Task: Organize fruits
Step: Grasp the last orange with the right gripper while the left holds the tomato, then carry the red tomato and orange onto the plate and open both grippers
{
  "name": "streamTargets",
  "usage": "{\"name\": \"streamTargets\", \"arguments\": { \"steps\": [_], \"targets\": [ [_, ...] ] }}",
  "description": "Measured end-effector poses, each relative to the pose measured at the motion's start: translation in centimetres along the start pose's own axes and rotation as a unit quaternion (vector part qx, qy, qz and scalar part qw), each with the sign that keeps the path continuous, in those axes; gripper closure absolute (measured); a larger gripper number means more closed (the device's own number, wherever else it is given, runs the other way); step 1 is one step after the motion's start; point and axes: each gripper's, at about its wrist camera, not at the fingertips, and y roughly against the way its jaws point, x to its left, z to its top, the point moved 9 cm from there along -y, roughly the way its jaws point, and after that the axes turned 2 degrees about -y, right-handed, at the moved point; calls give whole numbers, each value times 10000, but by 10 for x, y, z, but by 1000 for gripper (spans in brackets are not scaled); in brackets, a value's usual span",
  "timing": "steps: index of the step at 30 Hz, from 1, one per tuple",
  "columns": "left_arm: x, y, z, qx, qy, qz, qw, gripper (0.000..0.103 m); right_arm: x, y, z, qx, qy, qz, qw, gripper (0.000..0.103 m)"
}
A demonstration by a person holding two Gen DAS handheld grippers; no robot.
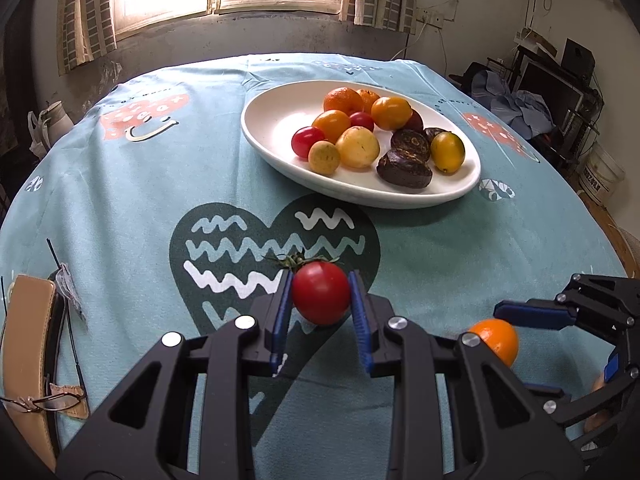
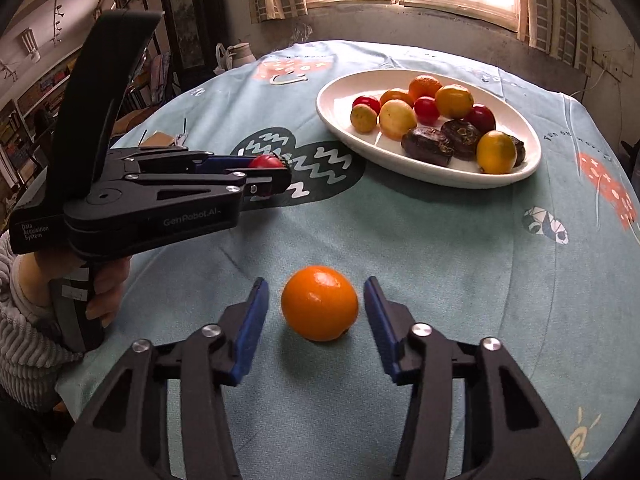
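Note:
My left gripper (image 1: 320, 296) is shut on a red tomato (image 1: 320, 298) with a green stem, low over the tablecloth; it also shows in the right wrist view (image 2: 276, 174) with the tomato (image 2: 264, 161) between its pads. My right gripper (image 2: 318, 306) is open, its blue pads on either side of an orange (image 2: 319, 303) that rests on the cloth, with gaps on both sides. The orange (image 1: 496, 340) and right gripper (image 1: 560, 340) also show in the left wrist view. A white oval plate (image 1: 276, 120) (image 2: 336, 92) farther back holds several oranges, tomatoes, yellow fruits and dark fruits.
The round table has a teal patterned cloth (image 1: 120, 200). Glasses (image 1: 44, 402) lie on a tan case (image 1: 28, 320) at the left edge. A jug (image 2: 242, 54) stands beyond the table's far side. Shelves and clutter (image 1: 552, 92) stand at the right.

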Motion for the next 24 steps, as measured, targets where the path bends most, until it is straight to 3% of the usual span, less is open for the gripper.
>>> {"name": "streamTargets", "arguments": {
  "steps": [5, 12, 15, 19, 24],
  "targets": [
    [-3, -8, -4, 176, -57, -34, 9998, 74, 7, 4, 2, -103, 66, 95, 9999, 63],
    [-6, 6, 8, -152, 14, -161, 9998, 74, -31, 18, 11, -497, -898, 223, 9945, 63],
    [-5, 17, 35, -390, -11, -129, 9992, 74, -44, 36, 31, -753, -995, 159, 9921, 63],
    [8, 20, 89, -611, 148, -59, 9980, 74, -63, 68, 84, -1229, -1040, -134, 9869, 63],
    [19, -9, 128, -596, 465, -18, 9971, 74, -76, 52, 129, -1486, -1104, -485, 9815, 63]
  ]
}}
